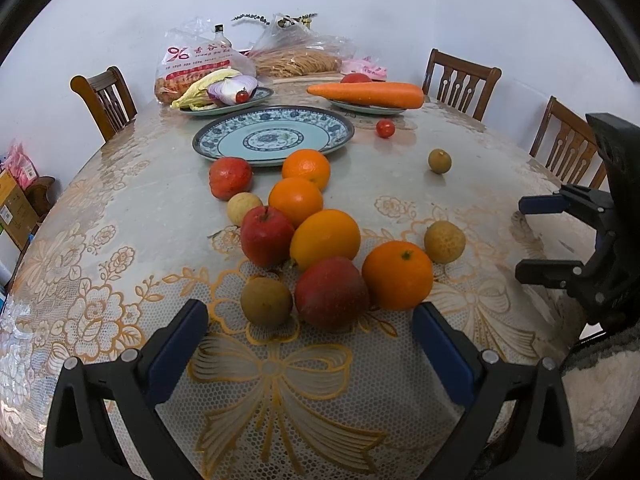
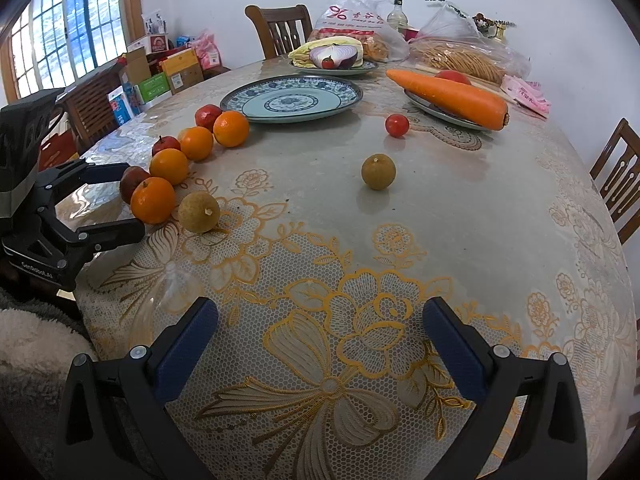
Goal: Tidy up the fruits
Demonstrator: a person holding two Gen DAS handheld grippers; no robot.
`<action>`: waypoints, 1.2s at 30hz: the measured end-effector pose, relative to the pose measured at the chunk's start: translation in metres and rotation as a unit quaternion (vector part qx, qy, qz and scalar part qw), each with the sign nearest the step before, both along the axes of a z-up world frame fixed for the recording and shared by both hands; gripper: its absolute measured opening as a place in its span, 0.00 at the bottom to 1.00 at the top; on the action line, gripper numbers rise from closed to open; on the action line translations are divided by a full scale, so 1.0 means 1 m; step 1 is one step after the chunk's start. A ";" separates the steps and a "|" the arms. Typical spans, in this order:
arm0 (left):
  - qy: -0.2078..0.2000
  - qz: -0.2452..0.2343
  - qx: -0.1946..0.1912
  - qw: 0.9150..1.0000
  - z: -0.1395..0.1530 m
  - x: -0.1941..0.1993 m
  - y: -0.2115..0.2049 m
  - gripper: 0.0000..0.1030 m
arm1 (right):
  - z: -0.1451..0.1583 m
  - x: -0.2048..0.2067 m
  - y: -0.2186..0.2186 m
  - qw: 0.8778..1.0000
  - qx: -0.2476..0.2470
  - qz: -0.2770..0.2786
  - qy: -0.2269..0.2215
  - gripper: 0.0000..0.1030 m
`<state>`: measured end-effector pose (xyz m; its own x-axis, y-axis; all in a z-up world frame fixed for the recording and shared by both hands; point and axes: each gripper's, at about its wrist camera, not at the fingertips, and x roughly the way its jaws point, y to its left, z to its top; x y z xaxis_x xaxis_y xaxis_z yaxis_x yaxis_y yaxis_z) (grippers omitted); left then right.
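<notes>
Four chairs, lace-covered table, white walls

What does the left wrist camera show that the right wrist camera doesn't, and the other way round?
Only the left wrist view shows two small brown fruits on the far side of the fruit cluster. Only the right wrist view shows the window and stacked boxes. Both show the empty patterned plate, the carrot, the cherry tomato, and both open claws: left claw, right claw.
</notes>
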<state>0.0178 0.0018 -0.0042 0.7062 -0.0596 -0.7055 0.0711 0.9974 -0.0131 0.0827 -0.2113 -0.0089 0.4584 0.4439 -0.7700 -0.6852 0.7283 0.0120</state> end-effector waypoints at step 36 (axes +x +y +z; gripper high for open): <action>-0.006 -0.023 0.005 1.000 -0.001 -0.001 -0.006 1.00 | 0.001 -0.001 0.001 1.000 0.002 0.002 -0.001 1.00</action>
<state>0.0170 -0.0038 -0.0047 0.7114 -0.0854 -0.6975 0.1179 0.9930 -0.0013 0.0821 -0.2107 -0.0075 0.4579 0.4484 -0.7676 -0.6879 0.7256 0.0135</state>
